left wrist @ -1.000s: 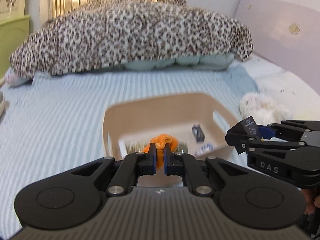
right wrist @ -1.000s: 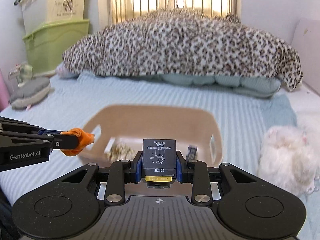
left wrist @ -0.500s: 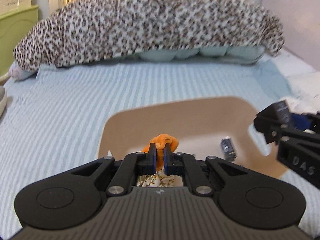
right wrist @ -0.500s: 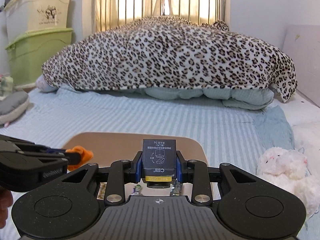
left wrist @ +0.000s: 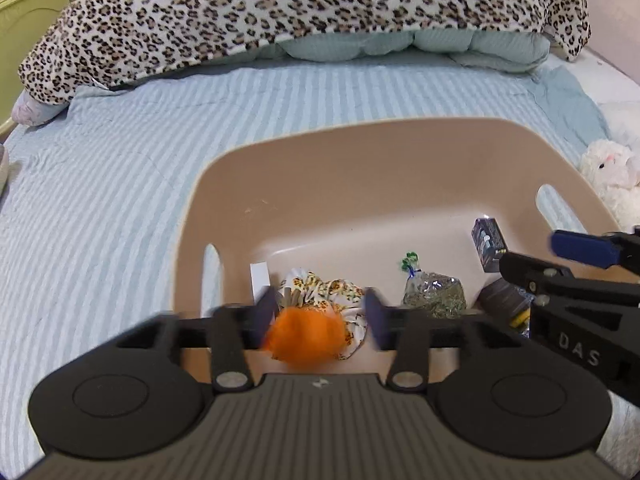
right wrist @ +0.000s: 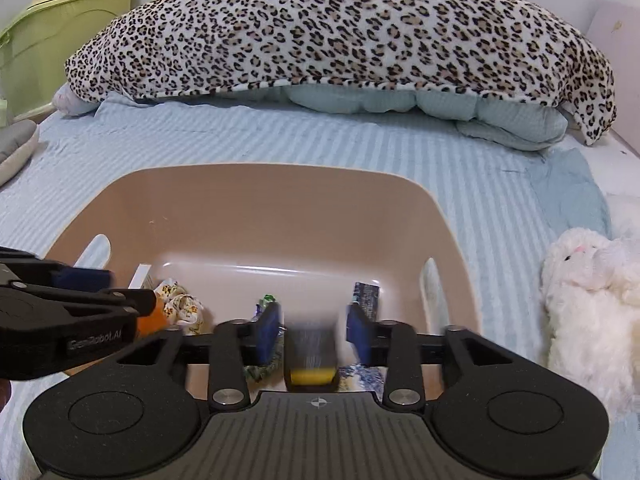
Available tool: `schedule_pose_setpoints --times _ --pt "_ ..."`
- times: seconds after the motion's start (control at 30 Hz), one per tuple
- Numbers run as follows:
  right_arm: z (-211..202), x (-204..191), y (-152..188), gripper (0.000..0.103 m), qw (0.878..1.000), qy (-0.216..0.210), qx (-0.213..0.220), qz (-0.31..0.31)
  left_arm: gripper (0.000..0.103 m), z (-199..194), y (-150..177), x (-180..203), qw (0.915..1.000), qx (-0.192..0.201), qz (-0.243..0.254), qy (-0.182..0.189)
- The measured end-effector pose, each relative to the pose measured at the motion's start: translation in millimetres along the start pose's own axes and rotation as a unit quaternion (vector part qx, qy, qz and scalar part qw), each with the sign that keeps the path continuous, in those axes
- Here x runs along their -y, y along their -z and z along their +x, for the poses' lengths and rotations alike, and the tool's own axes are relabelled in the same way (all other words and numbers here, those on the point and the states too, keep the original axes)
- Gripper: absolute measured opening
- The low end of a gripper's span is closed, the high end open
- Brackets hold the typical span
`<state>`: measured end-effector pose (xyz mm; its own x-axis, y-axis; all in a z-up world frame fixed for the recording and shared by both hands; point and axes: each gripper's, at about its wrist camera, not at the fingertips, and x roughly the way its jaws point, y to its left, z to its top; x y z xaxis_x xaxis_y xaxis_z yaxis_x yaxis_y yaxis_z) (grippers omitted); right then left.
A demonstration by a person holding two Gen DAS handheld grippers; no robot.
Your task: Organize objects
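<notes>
My left gripper [left wrist: 320, 314] stands over the near-left part of the beige bin [left wrist: 360, 152], jaws spread wide. The orange toy [left wrist: 305, 338] sits between the fingers, touching neither as far as I can tell, blurred, at 6 o'clock of the floral cloth [left wrist: 332, 294] on the bin floor. A white card [left wrist: 260, 280] leans at 11 o'clock of the left finger. At 2 o'clock of this gripper lie a green packet [left wrist: 434, 296] and a dark blue box [left wrist: 489, 242] against the right wall.

My right gripper [right wrist: 312, 330] hangs over the near-right part of the same bin [right wrist: 280, 184], jaws parted. The black box [right wrist: 311, 356], with a yellow band at its near end, is between the fingers with a gap on each side, motion-blurred. The blue box [right wrist: 366, 294] stands at 1 o'clock of the right finger. A white plush [right wrist: 588, 300] lies on the striped sheet [right wrist: 480, 168] outside the bin, at 3 o'clock.
</notes>
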<state>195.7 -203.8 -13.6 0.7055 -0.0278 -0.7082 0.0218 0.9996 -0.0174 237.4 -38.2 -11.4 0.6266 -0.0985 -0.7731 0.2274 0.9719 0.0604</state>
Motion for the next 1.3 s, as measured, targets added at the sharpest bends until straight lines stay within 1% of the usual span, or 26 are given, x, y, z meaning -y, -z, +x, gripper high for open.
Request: schedule_pose_setpoints --times 0.03,0.07,0.2,0.27,0.5,0.67,0.73,0.87,1.03,1.13,1.17,1.3 --pt "-4 1 1 0.06 1.0 0.002 0.005 -0.001 0.069 -4 0 -1 1.0 0.005 -0.001 0.0" --pt "-9 2 2 0.064 1.0 0.003 0.011 -0.002 0.071 -9 0 -1 1.0 0.009 0.0 0.0" --pt "-27 8 3 0.075 1.0 0.008 0.017 -0.003 0.072 -25 0 0 0.9999 0.011 0.008 -0.003" --pt "-37 10 5 0.077 1.0 0.007 0.018 0.0 0.072 -34 2 0 0.9999 0.014 0.008 -0.004" --pt "-72 17 26 0.079 1.0 -0.003 0.025 0.019 0.072 -75 20 -8 0.9998 0.019 -0.012 0.001" --pt "-99 17 44 0.08 0.999 -0.004 0.035 0.025 0.072 -110 35 -11 0.9992 0.039 -0.009 -0.008" --pt "-110 16 52 0.08 0.999 -0.006 0.039 0.029 0.072 -122 41 -11 0.9991 0.041 -0.009 -0.008" --pt "-131 8 65 0.08 0.999 -0.005 0.045 0.025 0.072 -144 56 -11 0.9988 0.047 -0.013 0.002" --pt "-154 2 81 0.08 0.999 -0.014 0.042 0.019 0.072 -169 78 -9 0.9977 0.067 -0.01 -0.006" --pt "-169 -1 91 0.081 0.999 -0.011 0.05 0.01 0.072 -182 89 -9 0.9974 0.07 -0.015 -0.005" --pt "-173 -1 95 0.083 0.999 -0.01 0.052 0.009 0.072 -186 92 -9 0.9973 0.071 -0.017 -0.004" --pt "-187 0 108 0.085 0.999 -0.02 0.045 0.013 0.072 -202 107 -11 0.9969 0.073 -0.027 -0.006"
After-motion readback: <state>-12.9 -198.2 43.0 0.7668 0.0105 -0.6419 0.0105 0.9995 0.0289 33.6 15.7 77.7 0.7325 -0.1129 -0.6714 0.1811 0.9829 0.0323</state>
